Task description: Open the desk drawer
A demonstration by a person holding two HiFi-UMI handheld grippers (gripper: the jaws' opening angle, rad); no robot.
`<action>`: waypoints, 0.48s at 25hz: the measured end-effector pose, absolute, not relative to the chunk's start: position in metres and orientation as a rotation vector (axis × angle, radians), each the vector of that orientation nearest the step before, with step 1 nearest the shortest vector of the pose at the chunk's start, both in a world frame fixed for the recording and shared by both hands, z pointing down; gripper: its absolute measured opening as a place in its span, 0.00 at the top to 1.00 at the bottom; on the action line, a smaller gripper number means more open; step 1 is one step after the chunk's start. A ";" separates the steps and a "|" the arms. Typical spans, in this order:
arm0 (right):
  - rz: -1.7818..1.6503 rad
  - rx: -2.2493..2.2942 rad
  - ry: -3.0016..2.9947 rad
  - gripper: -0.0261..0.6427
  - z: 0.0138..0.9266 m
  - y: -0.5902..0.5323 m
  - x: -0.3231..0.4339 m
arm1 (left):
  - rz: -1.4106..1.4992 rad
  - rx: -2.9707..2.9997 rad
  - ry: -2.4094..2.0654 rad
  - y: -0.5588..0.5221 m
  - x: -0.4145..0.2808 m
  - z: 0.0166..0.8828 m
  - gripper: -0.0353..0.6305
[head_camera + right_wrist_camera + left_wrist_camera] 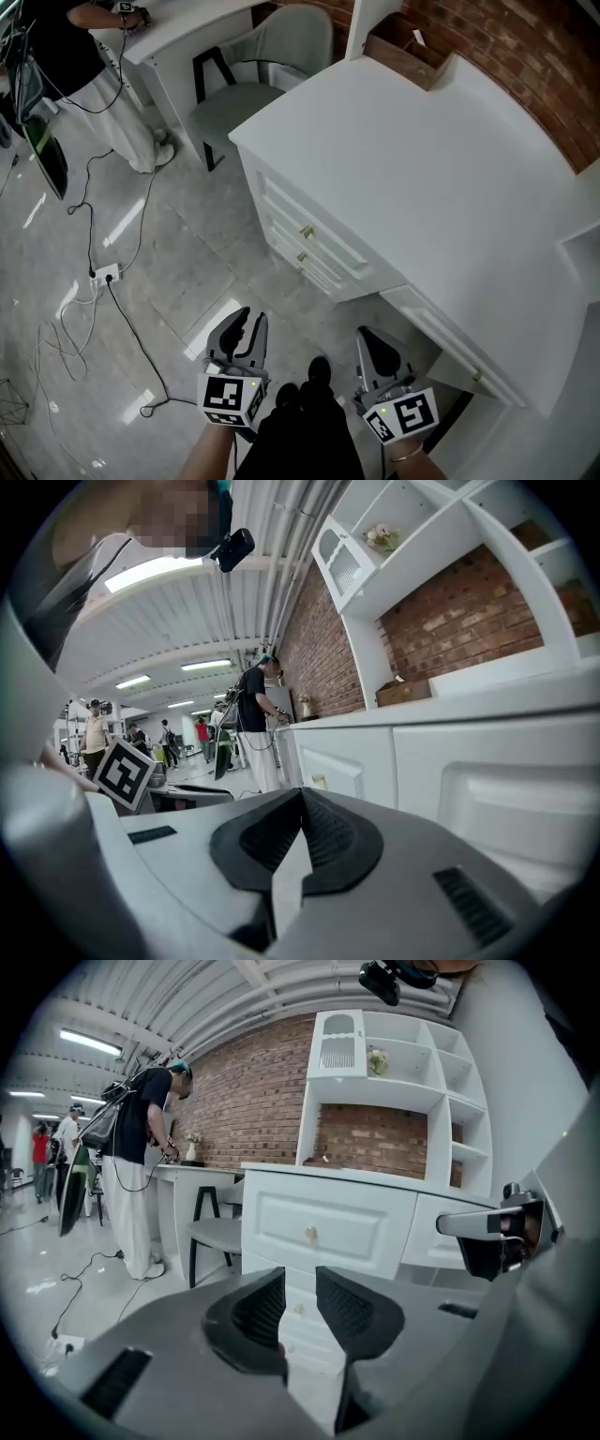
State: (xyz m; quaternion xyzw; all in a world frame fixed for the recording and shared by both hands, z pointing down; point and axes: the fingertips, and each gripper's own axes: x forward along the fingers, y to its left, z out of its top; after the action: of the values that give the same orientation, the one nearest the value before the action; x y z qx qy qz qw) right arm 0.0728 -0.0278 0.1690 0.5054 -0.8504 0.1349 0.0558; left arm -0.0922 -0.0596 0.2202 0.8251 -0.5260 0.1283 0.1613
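Left claw [300,1283] and right claw [300,794] face one shut top drawer [323,1232].
The left claw is a little apart and empty; the right claw is pressed shut. Two gold knobs [307,232] show under the white worktop [422,159]. One chair [272,66] stands beyond. In its own view the left claw covers the lower drawers.

Ahead of the left gripper [246,319] and off to its left, a white power strip [105,274] lies on the glossy floor [187,225], with a black cable [136,336] running from it toward the gripper. Far ahead stands a grey chair [267,66]. To the chair's left is a person [112,103] in white trousers (bent over another table [178,28]). A wooden box [403,52] sits far ahead of the right gripper [370,337], by the brick wall [525,56].
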 end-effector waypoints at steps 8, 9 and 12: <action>0.396 1.519 -2.570 0.95 0.275 -0.045 0.087 | 0.382 2.378 -1.480 -0.085 -0.076 0.324 0.82; 0.395 1.522 -2.566 0.95 0.287 -0.047 0.090 | 0.385 2.381 -1.477 -0.088 -0.075 0.335 0.82; 0.383 1.528 -2.551 0.95 0.317 -0.051 0.098 | 0.396 2.388 -1.468 -0.098 -0.070 0.366 0.82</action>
State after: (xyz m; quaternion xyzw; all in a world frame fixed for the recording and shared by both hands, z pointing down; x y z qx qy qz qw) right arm 0.0985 -0.0508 0.3168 0.5083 -0.8487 0.1273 0.0717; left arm -0.0702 -0.0982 0.3661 0.8335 -0.5122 0.1382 0.1545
